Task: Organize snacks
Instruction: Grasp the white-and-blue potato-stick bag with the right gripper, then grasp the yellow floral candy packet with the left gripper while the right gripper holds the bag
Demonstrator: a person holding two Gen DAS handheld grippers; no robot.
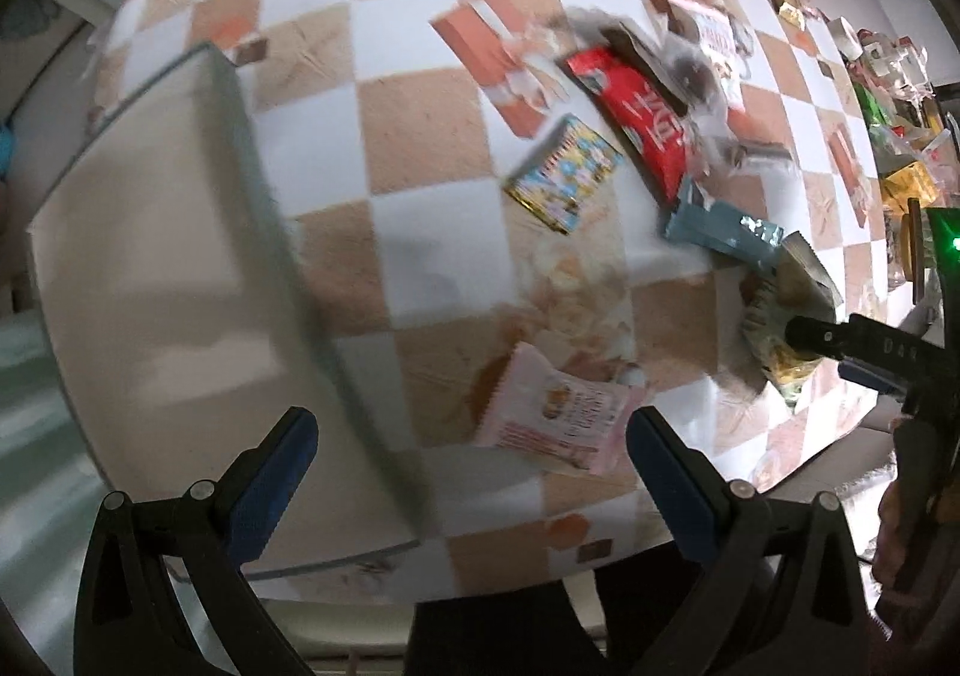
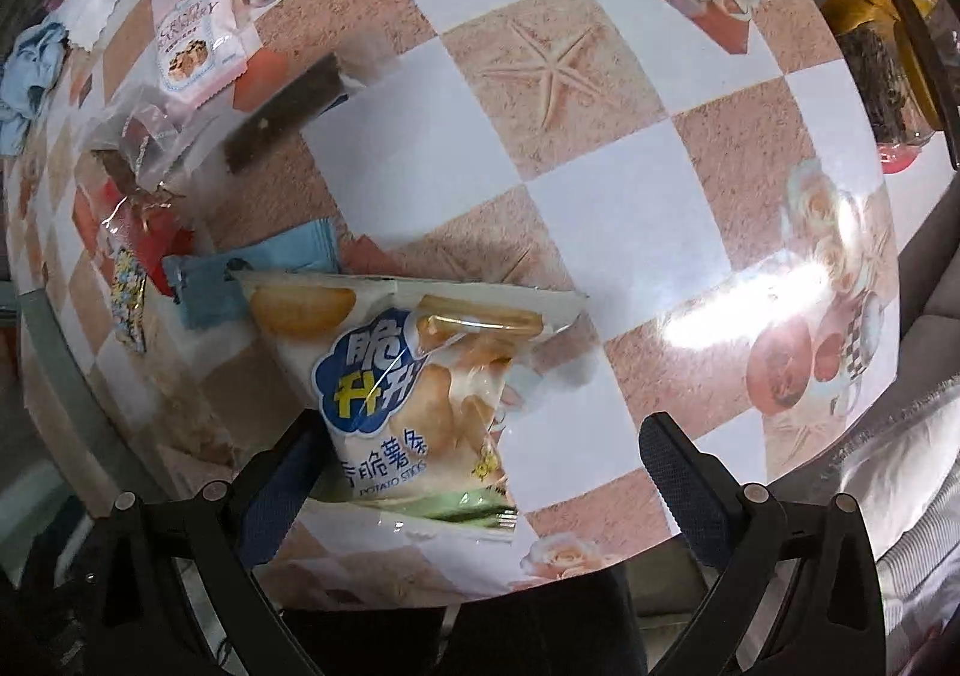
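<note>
In the left wrist view my left gripper (image 1: 471, 460) is open and empty above the checkered table (image 1: 420, 124). A pink snack packet (image 1: 555, 418) lies just ahead, between its fingers. A yellow patterned packet (image 1: 564, 172), a red packet (image 1: 639, 118) and a blue-grey packet (image 1: 720, 226) lie further on. A pale box (image 1: 162, 268) with a greenish rim stands at the left. In the right wrist view my right gripper (image 2: 480, 472) is open over a white potato-stick bag (image 2: 408, 388) that lies between its fingers. The blue-grey packet (image 2: 252, 274) and a pink packet (image 2: 198, 28) lie beyond.
My right gripper's body (image 1: 870, 352) shows at the right edge of the left wrist view, by the potato-stick bag (image 1: 774, 328). More snacks and boxes (image 1: 900, 136) crowd the far right of the table. A dark bar-shaped snack (image 2: 282, 112) and clear wrapped sweets (image 2: 138, 136) lie at left.
</note>
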